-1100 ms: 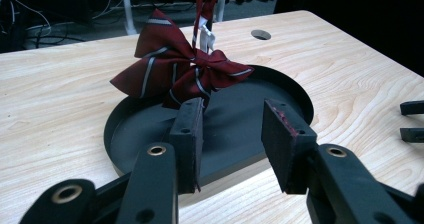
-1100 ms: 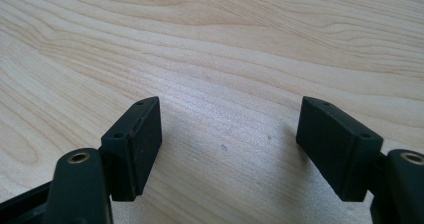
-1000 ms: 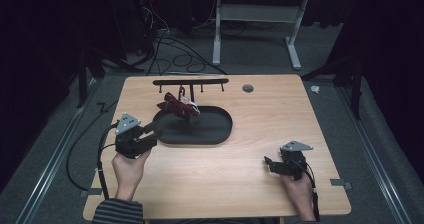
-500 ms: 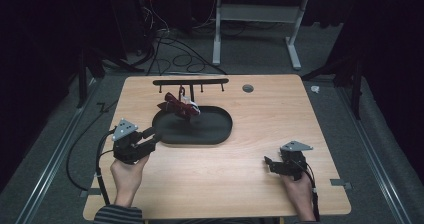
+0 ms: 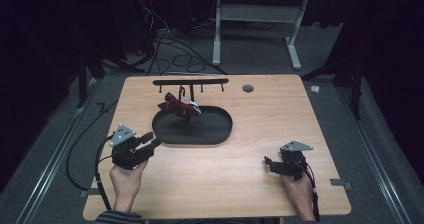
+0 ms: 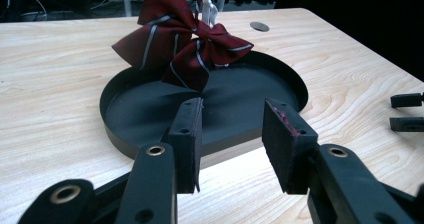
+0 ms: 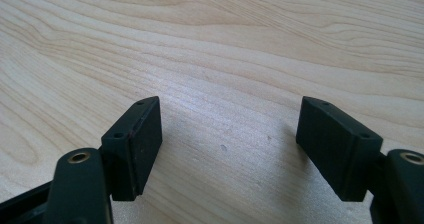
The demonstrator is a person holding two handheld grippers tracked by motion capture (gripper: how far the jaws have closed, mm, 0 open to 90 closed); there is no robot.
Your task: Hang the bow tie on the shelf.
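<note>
Two hand-held grippers, both empty: left hand-held gripper (image 5: 153, 140) wide, aimed at bow (image 6: 182, 46) hung over tray (image 5: 220, 134); right hand-held gripper (image 5: 268, 163) wide, parked near bench's front edge.

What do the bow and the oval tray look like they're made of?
The bow looks like woven fabric, dark red with pale stripes, softly creased with a slight sheen. The tray looks like matte black plastic or coated metal: smooth, even surface, thin rigid rim; which one I can't tell.

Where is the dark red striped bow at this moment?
In the high view the bow hangs from the black hook rack at the table's far side, left of centre, its lower end over the black oval tray's far-left rim.
</note>
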